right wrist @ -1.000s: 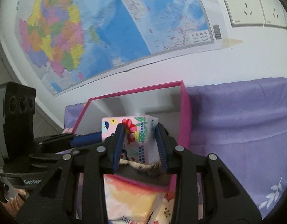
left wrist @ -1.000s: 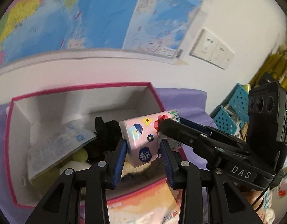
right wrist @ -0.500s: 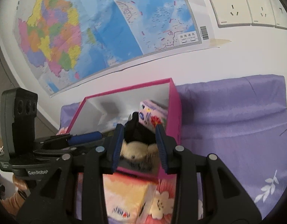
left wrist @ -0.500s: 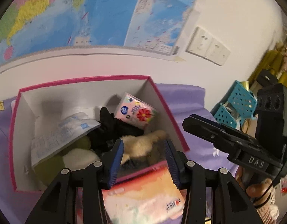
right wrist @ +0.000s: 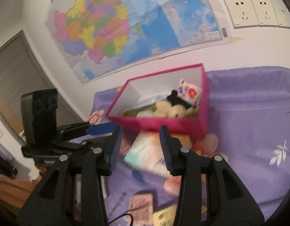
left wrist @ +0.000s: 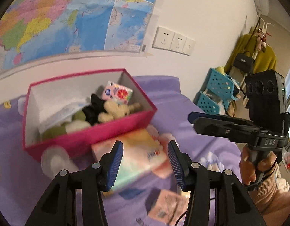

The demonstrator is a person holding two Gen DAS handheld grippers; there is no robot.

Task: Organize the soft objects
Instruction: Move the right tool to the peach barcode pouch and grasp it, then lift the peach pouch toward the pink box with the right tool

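A pink box [left wrist: 99,131] [right wrist: 163,123] stands on the purple bedsheet by the wall. Inside lie a pink floral tissue pack [left wrist: 117,94] [right wrist: 190,94], a black soft item [left wrist: 94,107], a cream plush [left wrist: 114,111] [right wrist: 169,111], green plush and a white packet. A large pastel tissue pack [left wrist: 137,154] [right wrist: 148,154] lies in front of the box. My left gripper [left wrist: 145,162] is open and empty, above that pack. My right gripper [right wrist: 140,146] is open and empty, also above it.
A small pink packet [left wrist: 167,205] [right wrist: 141,205] lies nearer on the sheet. A whitish round object [left wrist: 56,160] sits left of the large pack. Blue baskets [left wrist: 214,94] stand beside the bed at right. A wall map and sockets are behind.
Both grippers let go of the floral tissue pack, which now lies in the box. Both pulled back and up, away from the box, and stay open.
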